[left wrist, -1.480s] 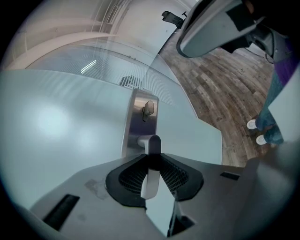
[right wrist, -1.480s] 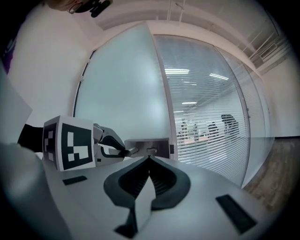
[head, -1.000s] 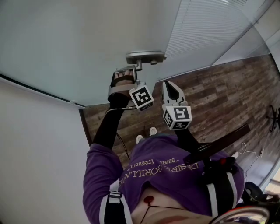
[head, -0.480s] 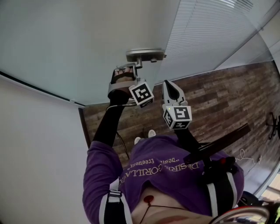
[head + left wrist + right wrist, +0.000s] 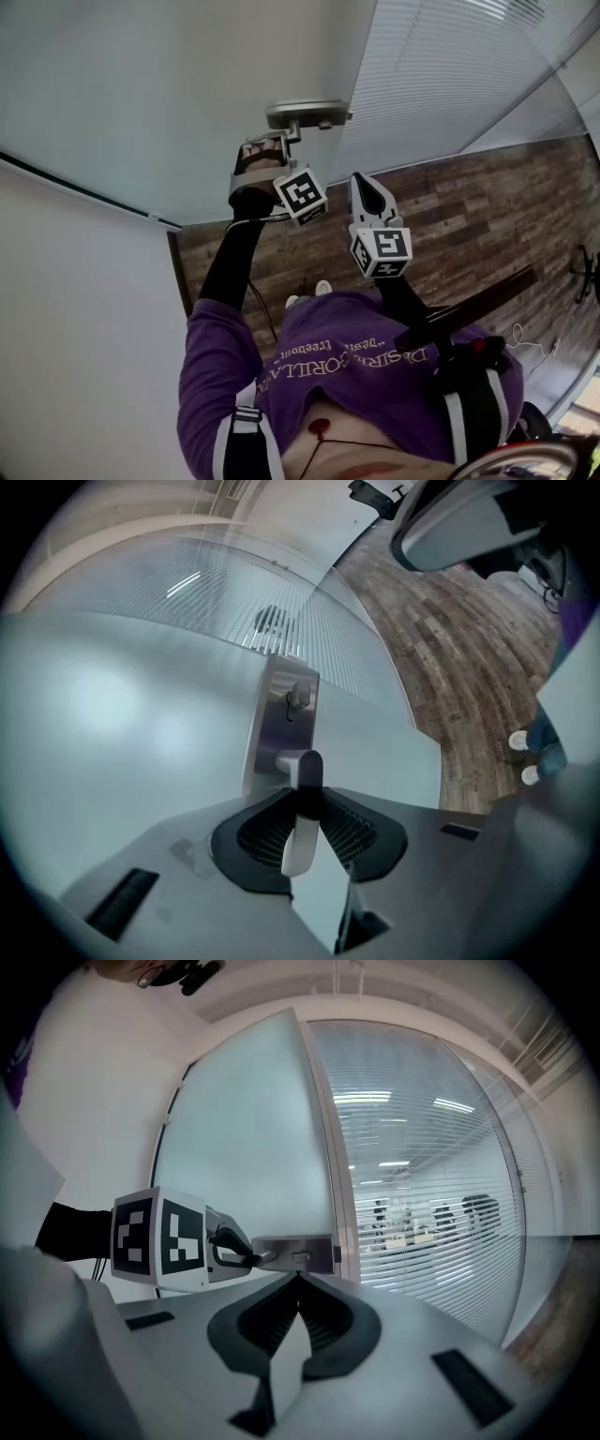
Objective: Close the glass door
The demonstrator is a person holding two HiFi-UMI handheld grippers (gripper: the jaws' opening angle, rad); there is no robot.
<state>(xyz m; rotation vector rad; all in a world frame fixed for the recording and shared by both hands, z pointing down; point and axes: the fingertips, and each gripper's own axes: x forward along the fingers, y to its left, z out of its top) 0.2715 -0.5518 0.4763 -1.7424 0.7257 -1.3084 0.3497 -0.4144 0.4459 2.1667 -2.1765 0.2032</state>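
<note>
Left gripper [image 5: 302, 797] was closed on the lever handle [image 5: 300, 841] of the frosted glass door [image 5: 169, 84], which stood directly ahead. Right gripper [image 5: 298, 1281] hung just beside it, jaws together and empty. Judged: the pane is heavy, rigid and breakable. The smooth metal lever on its brushed backplate [image 5: 279, 714] is the sound hold, though possibly slippery.

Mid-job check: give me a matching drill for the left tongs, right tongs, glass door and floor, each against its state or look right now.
Things:
1. left tongs
2. right tongs
3. glass door
4. floor

States or looks:
a. brown wood planks
b. shut on the door handle
c. pale and frosted
d. shut, with nothing between them

Pairs: 1-b, 2-d, 3-c, 4-a
</note>
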